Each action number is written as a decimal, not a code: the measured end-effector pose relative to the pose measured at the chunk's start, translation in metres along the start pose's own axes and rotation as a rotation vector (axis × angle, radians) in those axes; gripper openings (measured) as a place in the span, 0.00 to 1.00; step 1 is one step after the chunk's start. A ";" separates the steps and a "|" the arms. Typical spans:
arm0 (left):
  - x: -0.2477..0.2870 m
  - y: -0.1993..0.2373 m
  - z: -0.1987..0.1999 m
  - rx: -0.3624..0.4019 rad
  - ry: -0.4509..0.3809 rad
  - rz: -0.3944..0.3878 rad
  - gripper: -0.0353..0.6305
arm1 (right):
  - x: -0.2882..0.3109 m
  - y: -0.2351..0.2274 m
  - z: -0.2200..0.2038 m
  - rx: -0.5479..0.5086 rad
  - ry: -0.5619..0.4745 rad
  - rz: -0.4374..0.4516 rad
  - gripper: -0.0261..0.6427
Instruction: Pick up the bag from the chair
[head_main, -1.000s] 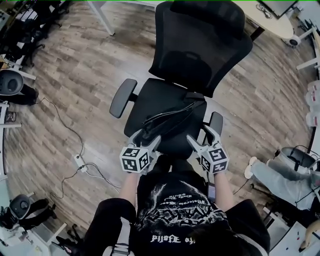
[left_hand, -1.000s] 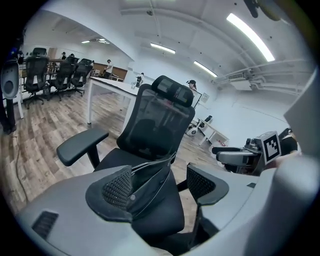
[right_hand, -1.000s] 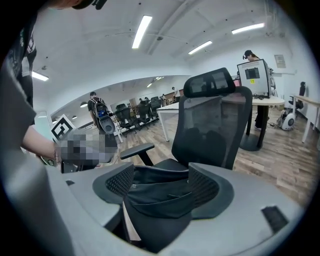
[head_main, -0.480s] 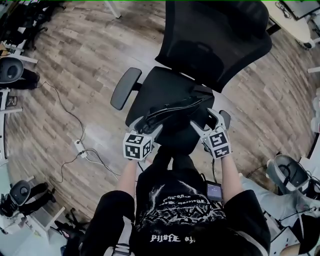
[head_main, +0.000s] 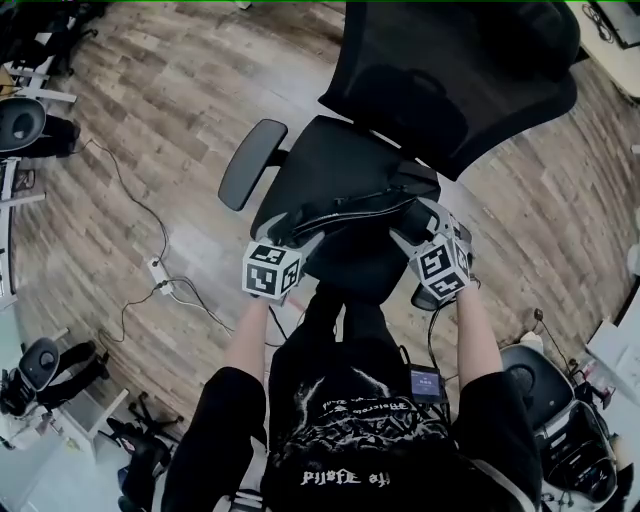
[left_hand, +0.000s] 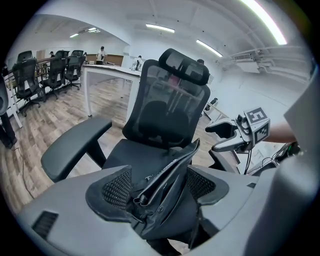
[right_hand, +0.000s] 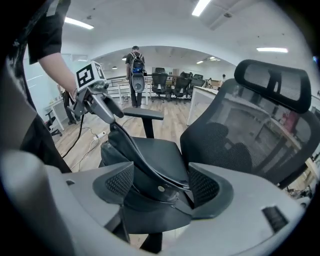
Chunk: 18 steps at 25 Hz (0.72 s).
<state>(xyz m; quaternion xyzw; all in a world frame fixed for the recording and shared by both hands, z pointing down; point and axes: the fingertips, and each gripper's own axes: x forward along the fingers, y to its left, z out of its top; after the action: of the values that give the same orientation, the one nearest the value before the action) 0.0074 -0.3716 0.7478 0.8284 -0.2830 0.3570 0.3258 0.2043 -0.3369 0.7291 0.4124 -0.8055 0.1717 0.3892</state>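
Both tongs have moved toward the backrest of the office chair (head_main: 345, 165) since half a second ago. The bag (head_main: 352, 212), which sagged onto the seat then, now stretches straighter between them over the seat's front half.

In the head view, the left tongs (head_main: 291, 232) hold the end of the bag nearer the chair's left armrest. The right tongs (head_main: 414, 222) hold the end nearer the right armrest.

In the left gripper view, the left tongs (left_hand: 159, 186) pinch bunched black fabric and a rolled edge of the bag (left_hand: 167, 172). The right tongs (left_hand: 226, 137) show beyond, in front of the chair (left_hand: 165, 107).

In the right gripper view, the right tongs (right_hand: 156, 186) clamp the other end of the bag (right_hand: 142, 167) near a small stud. The bag rises from there to the left tongs (right_hand: 107, 116) above the seat of the chair (right_hand: 165, 150).

The bag looks soft, flat and fairly light. It will likely droop in the middle and fold rather than stay stiff. Gripping the reinforced top edge at both ends, as now, seems safest, since thin fabric alone could slide out.
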 end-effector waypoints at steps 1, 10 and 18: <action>0.003 0.001 -0.001 -0.010 0.004 -0.007 0.58 | 0.004 -0.004 -0.003 -0.003 0.007 0.004 0.57; 0.028 0.013 -0.020 -0.052 0.049 -0.057 0.58 | 0.043 -0.029 -0.024 -0.080 0.071 0.087 0.57; 0.053 0.027 -0.040 -0.058 0.110 -0.050 0.58 | 0.072 -0.029 -0.053 -0.126 0.125 0.203 0.57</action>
<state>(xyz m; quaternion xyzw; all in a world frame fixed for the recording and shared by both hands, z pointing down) 0.0030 -0.3711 0.8191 0.8045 -0.2540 0.3856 0.3736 0.2275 -0.3609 0.8173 0.2919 -0.8266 0.1845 0.4445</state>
